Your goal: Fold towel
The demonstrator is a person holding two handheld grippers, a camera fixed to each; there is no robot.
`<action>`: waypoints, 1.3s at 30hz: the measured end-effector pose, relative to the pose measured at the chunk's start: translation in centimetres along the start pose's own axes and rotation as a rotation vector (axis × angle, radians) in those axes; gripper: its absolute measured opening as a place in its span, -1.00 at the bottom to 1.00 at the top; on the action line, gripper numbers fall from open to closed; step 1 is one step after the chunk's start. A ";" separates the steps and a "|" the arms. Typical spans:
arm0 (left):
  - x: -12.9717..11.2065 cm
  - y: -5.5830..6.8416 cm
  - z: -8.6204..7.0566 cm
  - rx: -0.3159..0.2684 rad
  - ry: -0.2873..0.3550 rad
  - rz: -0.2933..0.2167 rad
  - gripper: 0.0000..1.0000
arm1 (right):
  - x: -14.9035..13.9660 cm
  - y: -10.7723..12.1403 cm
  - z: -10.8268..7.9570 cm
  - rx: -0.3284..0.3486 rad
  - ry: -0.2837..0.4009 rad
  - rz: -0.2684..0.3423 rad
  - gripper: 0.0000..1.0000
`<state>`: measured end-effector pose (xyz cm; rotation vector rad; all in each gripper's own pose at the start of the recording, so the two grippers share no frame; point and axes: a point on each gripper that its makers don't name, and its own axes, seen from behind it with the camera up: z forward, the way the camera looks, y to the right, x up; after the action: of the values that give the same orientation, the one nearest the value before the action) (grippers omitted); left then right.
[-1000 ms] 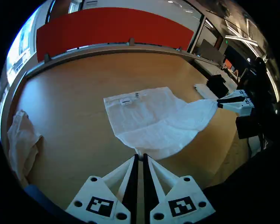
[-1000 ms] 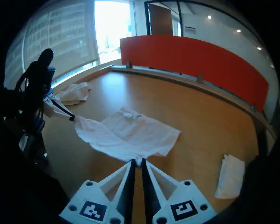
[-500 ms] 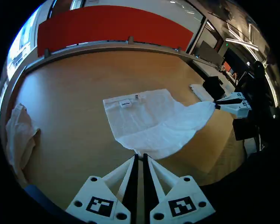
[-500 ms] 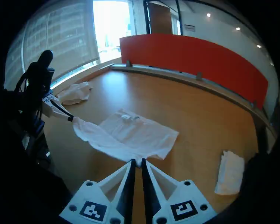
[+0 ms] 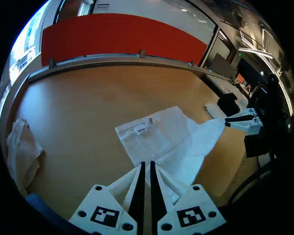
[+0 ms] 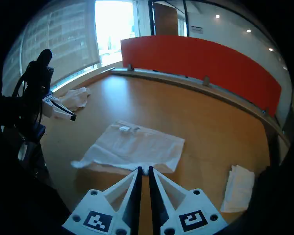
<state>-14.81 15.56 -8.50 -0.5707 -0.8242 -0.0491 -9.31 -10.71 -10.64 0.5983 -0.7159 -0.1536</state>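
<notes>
**Wood desk, one towel corner loose**

On the wood desk the towel lies mostly flat near my edge. It is white, thin and creased, with its label facing up. My right tongs pinch one corner. My left tongs look closed on nothing, and the loose corner rests well apart from them. The cloth looks light and limp, so I'd grip that corner at the hem.

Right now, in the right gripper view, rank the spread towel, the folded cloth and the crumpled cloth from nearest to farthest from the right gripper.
1. towel: its near edge is at the fingers, mid-table.
2. folded cloth: low on the right side.
3. crumpled cloth: far left, by the window.
</notes>
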 end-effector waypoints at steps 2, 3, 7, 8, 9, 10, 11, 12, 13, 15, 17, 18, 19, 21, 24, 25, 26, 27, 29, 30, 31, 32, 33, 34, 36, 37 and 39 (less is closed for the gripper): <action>0.4 -0.2 0.3 0.000 0.002 0.006 -0.83 | 0.1 0.1 0.3 0.000 -0.001 0.002 -0.76; 0.4 -0.2 0.4 -0.003 0.002 0.010 -0.83 | 0.1 0.1 0.4 0.000 -0.002 0.002 -0.76; 0.2 0.3 0.4 -0.023 -0.008 0.032 -0.83 | -0.1 0.0 0.4 0.001 -0.003 0.001 -0.76; 0.0 0.4 0.3 -0.028 -0.011 0.038 -0.83 | -0.2 0.0 0.4 0.000 -0.004 0.001 -0.76; -0.3 0.8 0.3 -0.041 -0.020 0.046 -0.82 | -0.2 0.0 0.4 0.000 -0.005 0.001 -0.76; -0.7 1.3 0.2 -0.057 -0.031 0.054 -0.82 | -0.3 0.0 0.3 0.000 -0.006 0.001 -0.76; -1.1 1.8 0.1 -0.075 -0.043 0.064 -0.82 | -0.4 0.0 0.3 0.000 -0.007 0.001 -0.76; -1.8 2.3 0.1 -0.090 -0.060 0.074 -0.82 | -0.4 0.0 0.3 -0.001 -0.008 0.001 -0.76; -2.6 2.8 0.1 -0.105 -0.080 0.085 -0.82 | -0.4 0.0 0.3 -0.001 -0.008 0.001 -0.76; -4.2 3.8 0.1 -0.131 -0.120 0.111 -0.71 | -0.5 0.1 0.3 -0.002 -0.009 0.000 -0.76; -5.9 4.6 0.2 -0.146 -0.157 0.145 -0.20 | -0.6 0.1 0.3 -0.003 -0.011 -0.002 -0.76; -6.6 5.0 0.2 -0.156 -0.172 0.159 0.06 | -0.6 0.1 0.3 -0.003 -0.011 -0.002 -0.76; -7.3 5.4 0.2 -0.166 -0.186 0.173 0.31 | -0.7 0.1 0.3 -0.002 -0.011 -0.003 -0.76; -8.5 6.2 0.3 -0.183 -0.211 0.197 0.76 | -0.7 0.0 0.3 -0.001 -0.011 -0.005 -0.76; -9.4 6.7 0.5 -0.188 -0.223 0.215 0.86 | -0.8 -0.1 0.3 0.001 -0.010 -0.010 -0.76; -9.3 6.7 0.6 -0.184 -0.222 0.218 0.86 | -0.8 -0.1 0.3 0.001 -0.010 -0.012 -0.76; -9.3 6.6 0.6 -0.180 -0.220 0.221 0.86 | -0.8 -0.2 0.3 0.002 -0.010 -0.014 -0.76; -9.3 6.7 0.6 -0.180 -0.219 0.221 0.86 | -0.8 -0.2 0.3 0.002 -0.010 -0.015 -0.76; -9.3 6.8 0.6 -0.183 -0.218 0.217 0.86 | -0.8 -0.2 0.3 0.003 -0.010 -0.017 -0.76; -9.3 6.8 0.6 -0.184 -0.217 0.217 0.86 | -0.8 -0.2 0.3 0.003 -0.010 -0.018 -0.76; -9.3 6.9 0.6 -0.185 -0.216 0.217 0.86 | -0.8 -0.1 0.3 0.003 -0.009 -0.017 -0.76; -9.3 6.9 0.6 -0.185 -0.215 0.218 0.86 | -0.8 -0.1 0.3 0.003 -0.009 -0.017 -0.76; -9.4 7.0 0.7 -0.187 -0.217 0.219 0.86 | -0.9 -0.1 0.3 0.002 -0.009 -0.017 -0.76; -9.6 7.1 0.8 -0.189 -0.219 0.222 0.86 | -0.9 -0.1 0.3 0.002 -0.009 -0.016 -0.76; -10.0 7.4 1.1 -0.194 -0.224 0.229 0.86 | -0.9 -0.1 0.3 0.002 -0.009 -0.015 -0.76; -10.3 7.6 1.3 -0.197 -0.227 0.234 0.86 | -0.9 -0.1 0.3 0.001 -0.009 -0.015 -0.76; -10.9 8.1 1.6 -0.204 -0.234 0.247 0.86 | -1.0 -0.1 0.3 0.001 -0.009 -0.015 -0.76</action>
<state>-21.32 21.33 -19.03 -0.8795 -0.9762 0.1639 -10.26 -10.56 -11.10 0.6040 -0.7205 -0.1696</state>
